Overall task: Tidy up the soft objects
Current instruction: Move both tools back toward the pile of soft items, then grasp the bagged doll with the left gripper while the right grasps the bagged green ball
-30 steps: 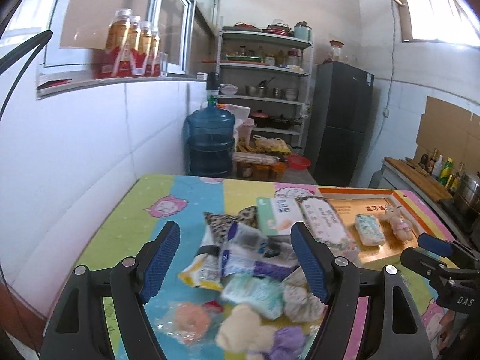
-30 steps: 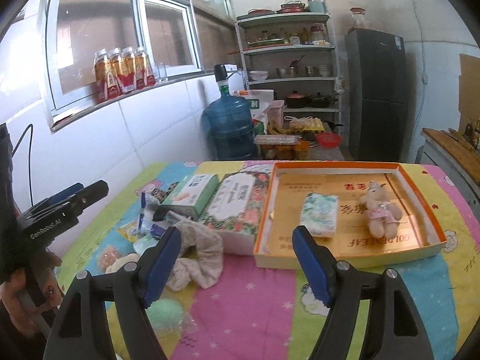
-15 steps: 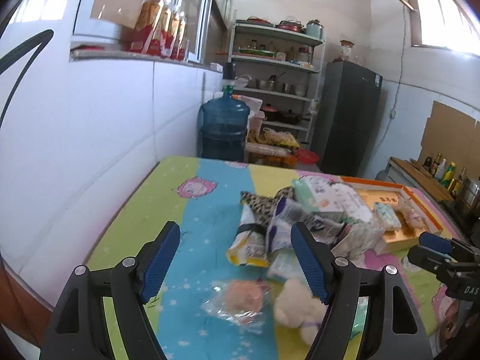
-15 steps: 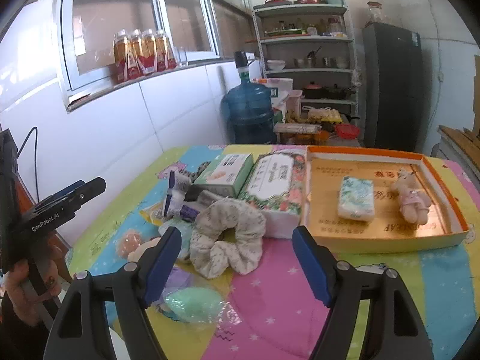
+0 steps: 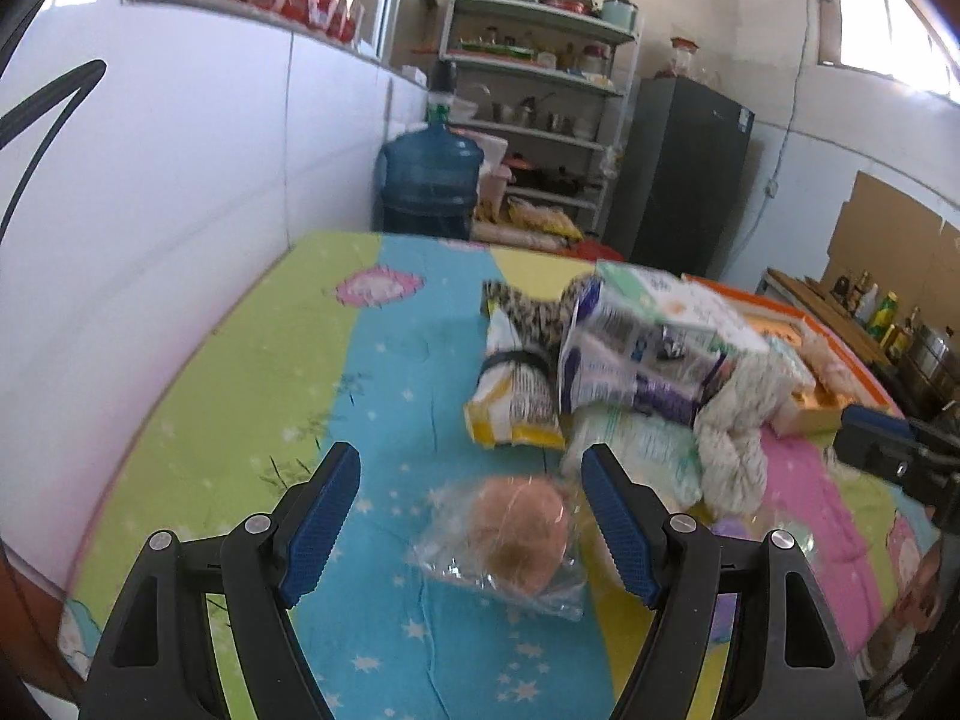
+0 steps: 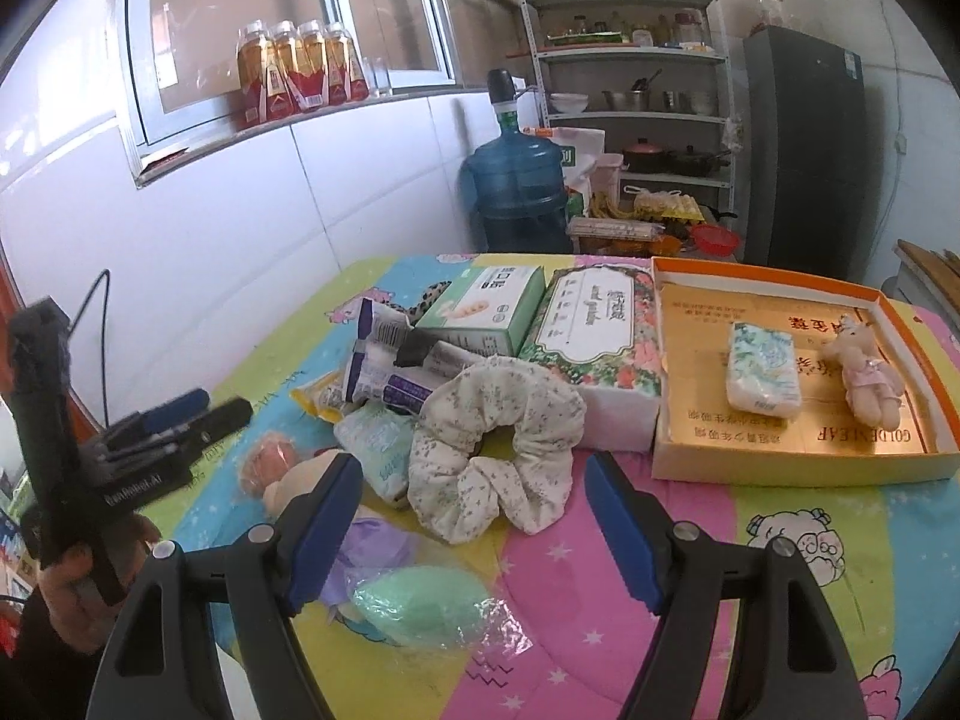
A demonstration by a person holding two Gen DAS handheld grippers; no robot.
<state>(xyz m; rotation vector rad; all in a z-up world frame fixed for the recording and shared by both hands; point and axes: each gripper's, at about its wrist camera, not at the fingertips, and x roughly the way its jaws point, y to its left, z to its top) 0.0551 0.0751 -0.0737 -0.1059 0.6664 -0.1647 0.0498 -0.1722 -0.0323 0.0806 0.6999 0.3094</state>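
My left gripper [image 5: 471, 495] is open and empty, with a pink soft ball in a clear bag [image 5: 515, 537] on the table between its fingertips. My right gripper [image 6: 474, 495] is open and empty, just in front of a white floral scrunchie [image 6: 495, 441]. A green soft ball in clear wrap [image 6: 423, 603] lies below it, with a purple soft thing [image 6: 372, 546] and a cream plush [image 6: 300, 483] to the left. The orange box [image 6: 798, 471] holds a tissue pack [image 6: 762, 375] and a small plush bear [image 6: 864, 378].
A heap of packets [image 6: 396, 369], a green box [image 6: 492, 309] and a floral tissue box [image 6: 591, 333] lies mid-table. The white tiled wall [image 5: 180, 210] runs along the left. A blue water jug [image 5: 429, 177] and shelves stand beyond the table's far end.
My left gripper has pulled back and left, so the pink bagged ball now sits between its fingers. My right gripper has moved in toward the scrunchie.
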